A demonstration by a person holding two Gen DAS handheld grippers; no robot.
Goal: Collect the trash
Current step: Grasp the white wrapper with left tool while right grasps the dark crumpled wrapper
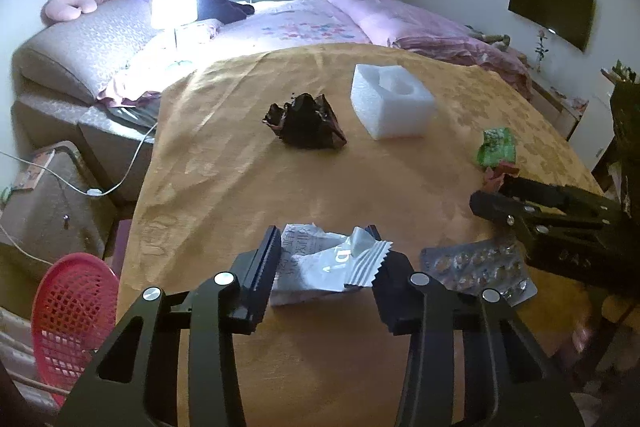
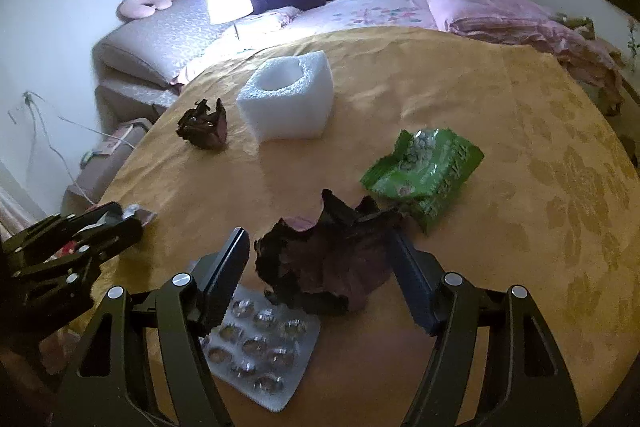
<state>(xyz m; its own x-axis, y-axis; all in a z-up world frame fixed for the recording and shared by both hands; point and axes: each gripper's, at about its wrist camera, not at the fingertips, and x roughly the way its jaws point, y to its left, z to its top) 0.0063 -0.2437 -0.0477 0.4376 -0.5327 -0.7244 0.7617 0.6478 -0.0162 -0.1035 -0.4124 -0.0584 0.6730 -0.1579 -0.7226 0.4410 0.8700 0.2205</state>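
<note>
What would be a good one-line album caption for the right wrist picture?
Open right gripper straddles a crumpled dark wrapper beside a blister pack on the yellow tablecloth.

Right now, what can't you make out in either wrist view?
- Left wrist: print on the white wrapper is crumpled and too small to read.
- Left wrist: the pink basket is cut off by the fisheye edge; its contents are unseen.
- Right wrist: part of the blister pack is hidden under the right hand-held gripper and the dark crumpled wrapper.
- Right wrist: whether the pads touch that wrapper is unclear.
</note>
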